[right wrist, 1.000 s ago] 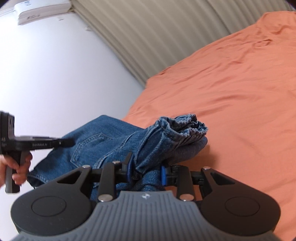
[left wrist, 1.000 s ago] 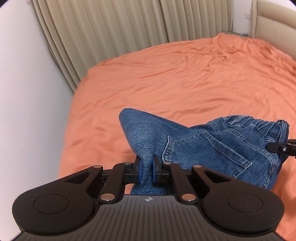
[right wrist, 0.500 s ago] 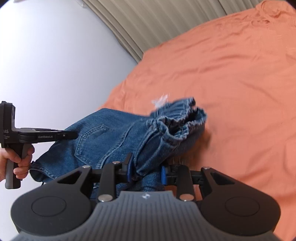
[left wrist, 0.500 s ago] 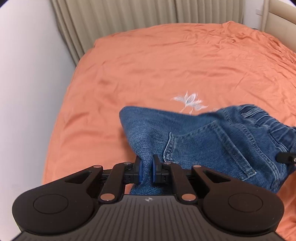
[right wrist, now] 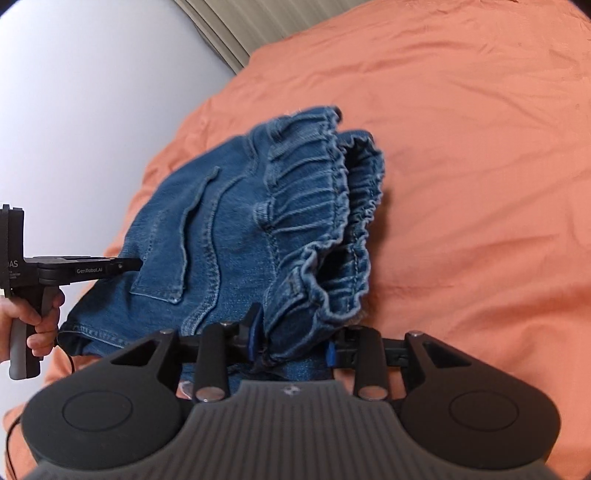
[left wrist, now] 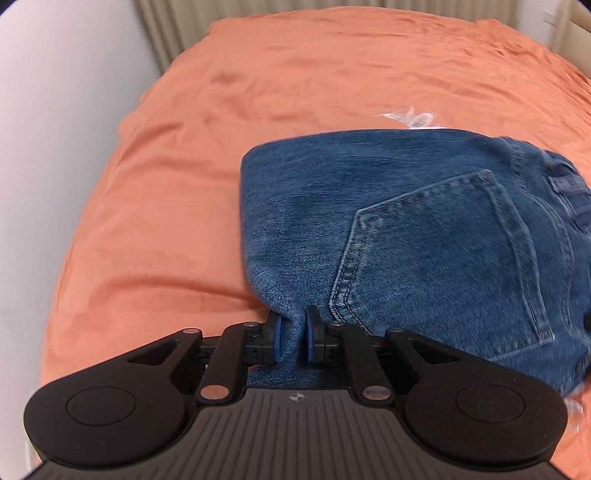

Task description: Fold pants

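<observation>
Blue denim pants (left wrist: 424,229) hang folded between my two grippers, low over an orange bed sheet (left wrist: 258,92). My left gripper (left wrist: 291,334) is shut on a pinch of denim near the back pocket. My right gripper (right wrist: 291,341) is shut on the bunched fabric just below the elastic waistband (right wrist: 317,206). In the right wrist view the pants (right wrist: 229,229) spread left toward the left gripper's body (right wrist: 55,269), held by a hand. The lower legs are hidden.
A white wall (left wrist: 48,147) runs along the bed's left side, beige curtains (right wrist: 240,26) behind. A white printed motif (left wrist: 410,118) on the sheet shows just beyond the pants. Open sheet lies to the right (right wrist: 480,166).
Both grippers have tilted down toward the bed and carried the pants lower and forward. The pants fill more of each view. Both grips are unchanged.
</observation>
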A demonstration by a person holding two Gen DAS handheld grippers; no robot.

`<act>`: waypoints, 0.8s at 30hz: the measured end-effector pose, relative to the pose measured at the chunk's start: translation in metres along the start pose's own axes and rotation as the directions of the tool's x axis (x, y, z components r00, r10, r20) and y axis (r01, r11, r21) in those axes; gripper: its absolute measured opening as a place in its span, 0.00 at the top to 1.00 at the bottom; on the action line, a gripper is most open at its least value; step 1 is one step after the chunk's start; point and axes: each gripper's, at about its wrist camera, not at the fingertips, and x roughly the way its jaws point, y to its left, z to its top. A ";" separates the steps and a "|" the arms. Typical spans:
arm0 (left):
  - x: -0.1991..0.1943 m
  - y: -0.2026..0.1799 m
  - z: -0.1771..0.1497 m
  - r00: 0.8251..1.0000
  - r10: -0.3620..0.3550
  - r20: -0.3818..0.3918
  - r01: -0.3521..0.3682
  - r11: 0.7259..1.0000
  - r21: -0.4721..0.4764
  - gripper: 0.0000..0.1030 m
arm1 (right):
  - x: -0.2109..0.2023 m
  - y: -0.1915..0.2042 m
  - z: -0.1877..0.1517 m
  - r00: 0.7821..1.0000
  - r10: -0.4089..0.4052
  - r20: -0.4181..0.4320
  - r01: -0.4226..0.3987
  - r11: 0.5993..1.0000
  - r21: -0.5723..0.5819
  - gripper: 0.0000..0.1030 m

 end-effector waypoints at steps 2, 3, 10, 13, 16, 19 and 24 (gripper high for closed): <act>-0.003 -0.003 0.001 0.999 0.033 0.003 -0.033 0.999 0.000 0.82 | 0.001 0.000 0.003 1.000 -0.003 -0.010 0.003 1.000 0.011 0.66; -0.007 -0.005 0.002 0.999 0.052 0.008 -0.052 0.999 0.010 0.77 | 0.001 0.001 0.007 1.000 -0.008 -0.013 0.008 1.000 0.008 0.61; -0.069 0.002 -0.001 0.995 0.040 0.087 -0.044 0.998 0.035 0.73 | -0.051 0.005 0.012 0.995 -0.050 0.087 0.060 0.992 -0.114 0.43; -0.091 0.005 -0.010 0.998 0.011 0.059 -0.014 0.998 0.053 0.78 | -0.070 0.016 0.013 0.978 -0.107 0.177 0.143 0.969 -0.203 0.61; -0.096 0.002 -0.025 1.000 -0.001 0.025 -0.001 0.998 0.061 0.78 | -0.081 0.026 0.016 0.965 -0.107 0.241 0.175 0.944 -0.281 0.81; -0.083 -0.006 -0.042 0.999 0.028 -0.018 -0.026 0.995 0.091 0.78 | -0.074 0.030 0.018 0.973 -0.063 0.221 0.132 0.940 -0.314 0.90; -0.051 -0.004 -0.066 0.994 0.075 -0.074 -0.069 0.994 0.089 0.80 | -0.037 0.027 0.004 0.984 -0.126 0.127 0.165 0.917 -0.364 0.92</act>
